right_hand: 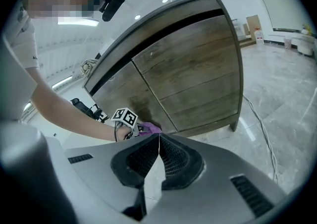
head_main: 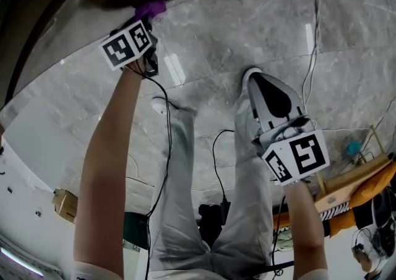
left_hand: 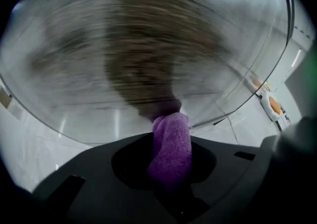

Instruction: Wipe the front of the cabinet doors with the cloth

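The left gripper point(left_hand: 168, 168) pinches the purple fluffy cloth point(left_hand: 171, 141) in its jaws, with the cloth's tip pressed to the brown wooden cabinet door point(left_hand: 138, 54) just ahead for rubbing. The right gripper point(right_hand: 159, 161), jaws together and empty, hangs well back.

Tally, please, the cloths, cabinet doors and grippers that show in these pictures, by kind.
purple cloth: 1
cabinet doors: 2 (left door, right door)
grippers: 2 (left gripper shut on the cloth, right gripper shut and empty)
total: 5
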### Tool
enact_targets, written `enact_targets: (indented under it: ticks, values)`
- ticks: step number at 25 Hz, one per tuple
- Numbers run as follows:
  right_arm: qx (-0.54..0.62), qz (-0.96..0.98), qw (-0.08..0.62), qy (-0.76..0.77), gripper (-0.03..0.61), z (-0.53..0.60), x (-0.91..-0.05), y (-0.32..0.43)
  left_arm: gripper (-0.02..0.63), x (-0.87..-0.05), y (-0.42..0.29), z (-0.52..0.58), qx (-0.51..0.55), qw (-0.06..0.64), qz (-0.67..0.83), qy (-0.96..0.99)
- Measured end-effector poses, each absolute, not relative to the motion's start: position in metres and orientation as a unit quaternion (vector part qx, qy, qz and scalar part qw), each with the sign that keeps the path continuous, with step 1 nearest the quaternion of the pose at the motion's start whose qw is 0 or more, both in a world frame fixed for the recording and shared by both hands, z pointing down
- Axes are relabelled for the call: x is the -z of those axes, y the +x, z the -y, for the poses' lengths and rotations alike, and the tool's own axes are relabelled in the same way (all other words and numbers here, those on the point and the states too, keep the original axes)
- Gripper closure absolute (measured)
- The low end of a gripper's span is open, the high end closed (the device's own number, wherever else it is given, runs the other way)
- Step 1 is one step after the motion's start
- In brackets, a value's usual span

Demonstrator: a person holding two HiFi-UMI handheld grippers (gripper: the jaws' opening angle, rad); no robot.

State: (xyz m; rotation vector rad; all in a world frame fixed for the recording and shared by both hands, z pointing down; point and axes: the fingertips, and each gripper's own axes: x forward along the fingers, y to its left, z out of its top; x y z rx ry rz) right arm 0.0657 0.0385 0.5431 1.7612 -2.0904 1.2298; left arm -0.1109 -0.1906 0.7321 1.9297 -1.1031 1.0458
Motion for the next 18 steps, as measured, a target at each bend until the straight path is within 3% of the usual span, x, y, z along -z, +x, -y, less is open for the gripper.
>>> enact_targets:
  ticks: [18]
  values:
    - [-0.412, 0.759, 0.088, 0.496, 0.552, 0.004, -0.539, -0.078, 0.520, -0.705, -0.358, 0.223, -0.394, 0.335, 0.561, 0.646]
